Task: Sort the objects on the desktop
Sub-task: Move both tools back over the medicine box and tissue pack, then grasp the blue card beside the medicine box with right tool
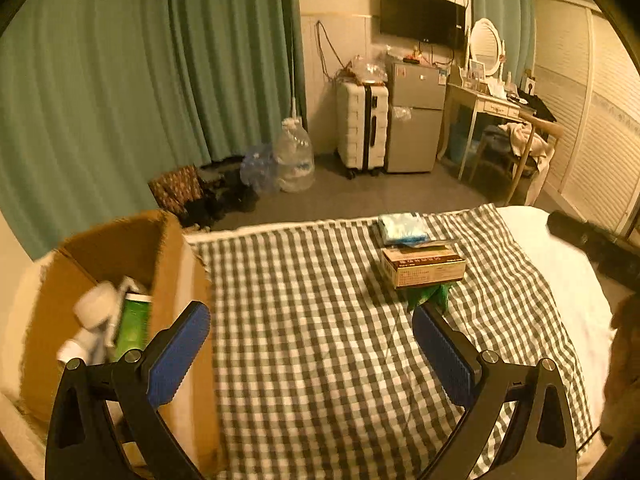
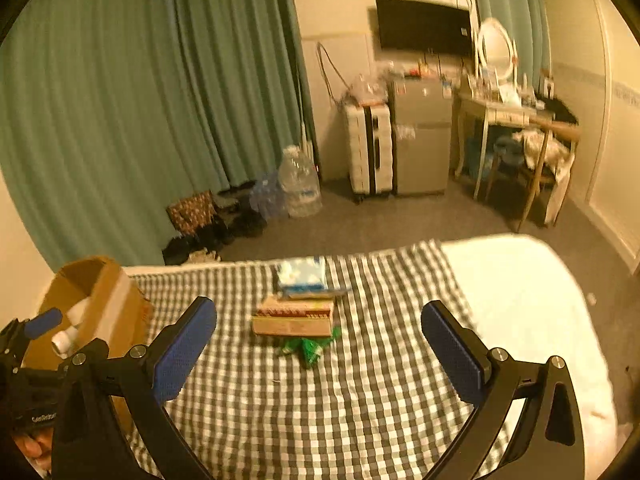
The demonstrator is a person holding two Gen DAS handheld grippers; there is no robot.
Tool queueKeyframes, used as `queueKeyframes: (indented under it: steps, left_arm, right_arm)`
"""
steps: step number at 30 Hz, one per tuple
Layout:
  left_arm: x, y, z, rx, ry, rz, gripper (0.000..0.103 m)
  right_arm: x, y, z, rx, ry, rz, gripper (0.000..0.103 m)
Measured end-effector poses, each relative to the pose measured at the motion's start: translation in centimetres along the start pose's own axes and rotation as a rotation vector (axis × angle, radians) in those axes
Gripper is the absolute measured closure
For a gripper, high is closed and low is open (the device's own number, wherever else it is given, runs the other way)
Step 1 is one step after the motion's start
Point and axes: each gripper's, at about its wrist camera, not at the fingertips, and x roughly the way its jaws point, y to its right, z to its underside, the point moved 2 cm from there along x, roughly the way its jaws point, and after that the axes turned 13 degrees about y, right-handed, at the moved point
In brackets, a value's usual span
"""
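Note:
A brown medicine box (image 1: 424, 268) (image 2: 294, 318) lies on the checked cloth (image 1: 320, 360) (image 2: 320, 392). A blue tissue pack (image 1: 402, 228) (image 2: 302, 274) lies behind it and a green wrapper (image 1: 430, 296) (image 2: 310, 348) sticks out from under its front. A cardboard box (image 1: 120, 264) (image 2: 100, 300) at the left holds white bottles (image 1: 98, 312) and a green item (image 1: 132, 328). My left gripper (image 1: 312, 320) is open and empty beside the cardboard box. My right gripper (image 2: 320, 320) is open and empty, short of the medicine box. The left gripper shows in the right wrist view (image 2: 44, 326).
The cloth lies on a white bed (image 2: 528, 300). Beyond it are a grey floor, a water jug (image 1: 294, 156), a white suitcase (image 1: 362, 124), a small fridge (image 1: 416, 116), a dressing table with chair (image 1: 504, 120) and green curtains (image 1: 120, 80). A dark object (image 1: 592, 240) lies at the bed's right edge.

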Motion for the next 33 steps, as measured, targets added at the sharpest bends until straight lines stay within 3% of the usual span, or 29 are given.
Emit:
queueKeyframes:
  steps: [6, 12, 20, 26, 33]
  left_arm:
    - [3.9, 0.4, 1.5, -0.001, -0.038, -0.023, 0.000]
    - [8.5, 1.2, 3.6, 0.029, -0.110, -0.013, 0.000]
    - [13.4, 4.8, 4.9, 0.033, -0.187, 0.090, 0.000]
    - [15.0, 5.9, 4.0, -0.036, -0.217, 0.137, 0.000]
    - [16.0, 7.0, 3.4, -0.083, -0.249, 0.173, 0.000]
  right_arm:
    - [5.1, 1.2, 3.2, 0.056, -0.101, -0.058, 0.000]
    - [9.1, 1.4, 5.2, 0.039, -0.138, -0.057, 0.001]
    - [12.3, 3.7, 5.2, 0.029, -0.150, 0.001, 0.005]
    - [14.2, 5.4, 4.1, 0.035, -0.139, 0.005, 0.005]
    - [18.4, 5.7, 4.5, 0.084, -0.222, -0.082, 0.005]
